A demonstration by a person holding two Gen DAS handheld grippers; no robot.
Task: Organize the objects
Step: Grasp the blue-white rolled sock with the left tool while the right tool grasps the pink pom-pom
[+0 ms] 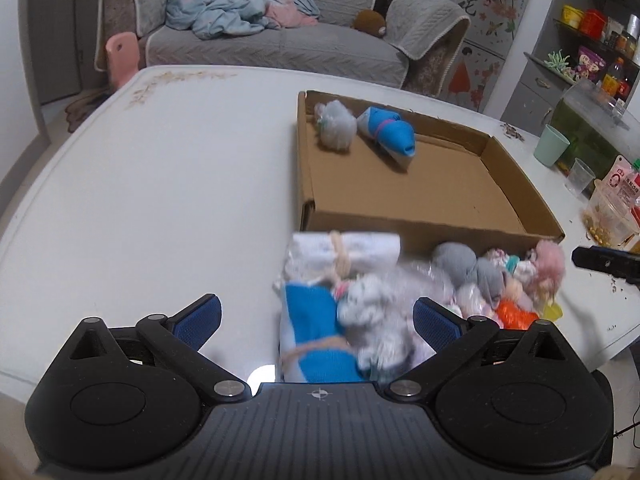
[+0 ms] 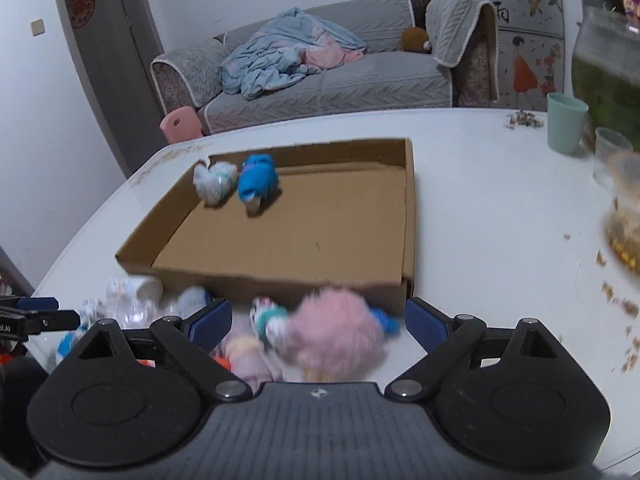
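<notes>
A shallow cardboard box (image 1: 508, 196) (image 2: 408, 216) lies on the white table. In it lie a grey-white sock bundle (image 1: 336, 126) (image 2: 214, 182) and a blue sock roll (image 1: 390, 134) (image 2: 258, 182). A pile of rolled socks lies in front of the box: a white roll (image 1: 348, 250), a blue one (image 1: 316, 332), grey ones (image 1: 456, 260), a fluffy pink one (image 1: 550, 266) (image 2: 334, 334). My left gripper (image 1: 318, 320) is open, its jaws around the blue and white-grey bundles. My right gripper (image 2: 318, 322) is open, its jaws around the fluffy pink bundle.
A green cup (image 1: 552, 146) (image 2: 566, 124), a clear cup (image 1: 580, 176) (image 2: 610, 156), snack packets (image 1: 618, 192) and crumbs (image 2: 624, 312) crowd the table's right side. A grey sofa (image 1: 280, 40) (image 2: 340, 80) stands behind the table. A pink stool (image 1: 122, 56) stands at its left.
</notes>
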